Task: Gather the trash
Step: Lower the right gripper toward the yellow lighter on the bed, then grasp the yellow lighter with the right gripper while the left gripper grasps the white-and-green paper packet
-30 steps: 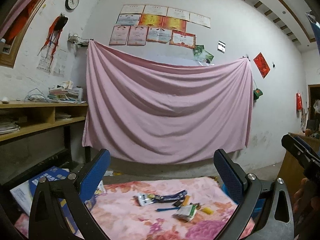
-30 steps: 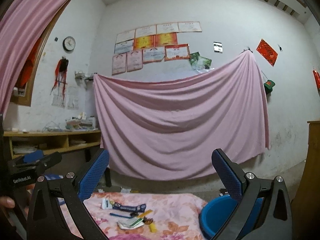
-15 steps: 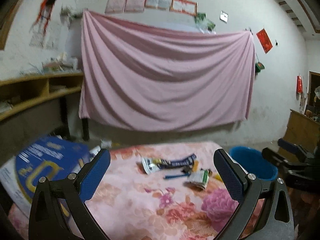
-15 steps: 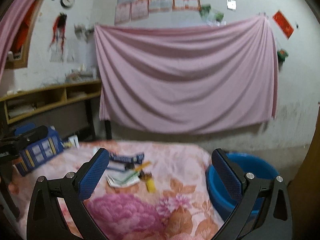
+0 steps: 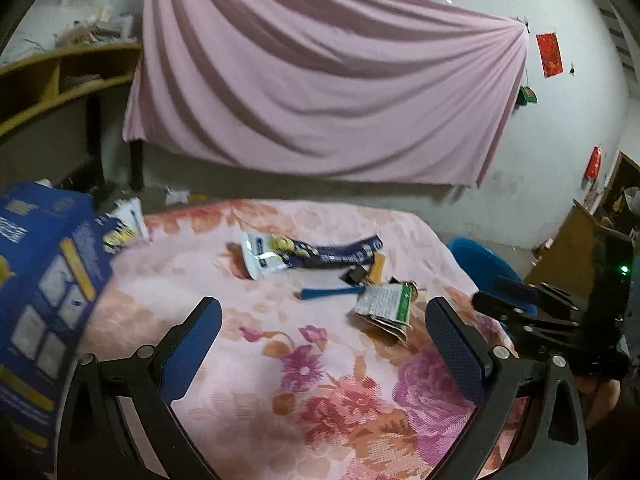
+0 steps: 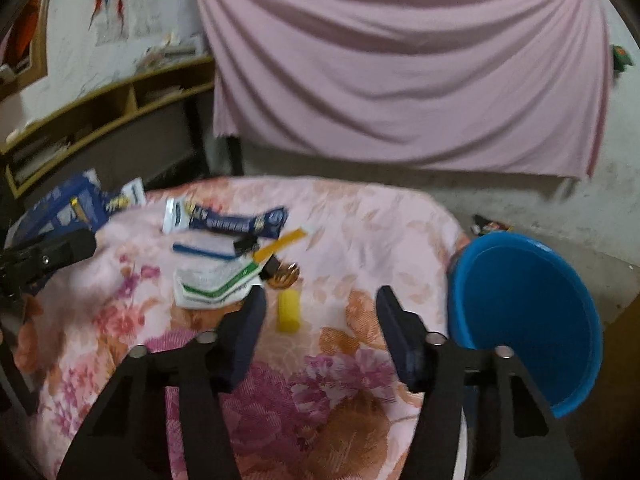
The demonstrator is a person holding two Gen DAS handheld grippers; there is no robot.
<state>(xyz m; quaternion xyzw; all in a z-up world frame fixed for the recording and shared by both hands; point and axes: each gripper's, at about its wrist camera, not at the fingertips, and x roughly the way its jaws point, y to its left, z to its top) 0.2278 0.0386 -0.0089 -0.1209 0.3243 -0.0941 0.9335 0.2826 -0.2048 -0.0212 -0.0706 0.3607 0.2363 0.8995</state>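
On the pink floral cloth that covers the table, trash lies in a loose cluster toward the far left part of the top. Items seen from the right wrist view: a blue-and-white wrapper farthest back, a blue stick just in front of it, a white packet with green stripes nearer, a yellow strip to its right, a small brown crumpled piece, and a yellow block closest to the camera. Small dark bits lie among them; what they are cannot be told.

Right gripper: jaws partly apart and just closing; nothing is between the pads. The yellow block sits just ahead of the left pad, not touched. The gripper hangs above the cloth, tilted down.

Left gripper: jaws wide apart, nothing between them, above the cloth and short of the cluster. In this view the white-and-green packet lies ahead, toward the right finger.

Blue bucket: stands off the table's right edge, mouth open.

Blue printed box: at the table's left edge. Pink sheet: hangs on the back wall. Wooden shelf: against the left wall. Both views are somewhat blurred.
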